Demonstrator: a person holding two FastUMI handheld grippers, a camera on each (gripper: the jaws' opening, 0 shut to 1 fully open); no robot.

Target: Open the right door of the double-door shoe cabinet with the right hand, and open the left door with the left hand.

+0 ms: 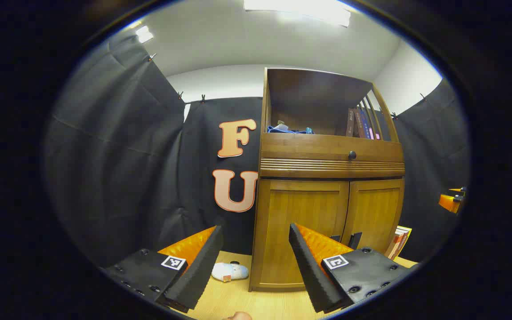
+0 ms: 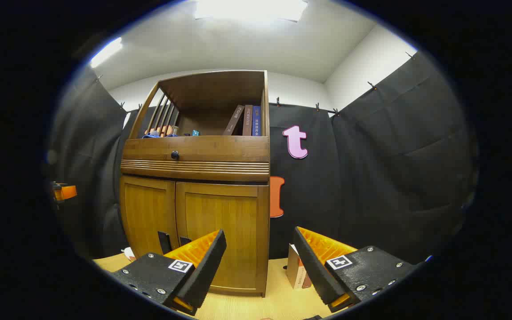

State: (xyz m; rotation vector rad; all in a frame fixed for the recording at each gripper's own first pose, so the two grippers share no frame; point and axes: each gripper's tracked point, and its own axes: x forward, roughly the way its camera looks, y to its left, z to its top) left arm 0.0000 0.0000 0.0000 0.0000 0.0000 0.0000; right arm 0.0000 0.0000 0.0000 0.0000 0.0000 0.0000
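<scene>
The shoe cabinet (image 1: 327, 222) stands on the wooden floor (image 1: 274, 304) against the black cloth wall, its left door (image 1: 302, 231) and right door (image 2: 220, 233) both closed. The left gripper (image 1: 256, 266) and right gripper (image 2: 260, 266) hang well short of it — each with fingers spread wide, holding nothing. Books (image 2: 247, 121) lean in the open shelf above; a white slipper (image 1: 230, 271) lies beside the cabinet's left corner.

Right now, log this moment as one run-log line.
stage: approach | left gripper: open, holding nothing | right gripper: open, holding nothing | left door: closed | right door: closed
</scene>
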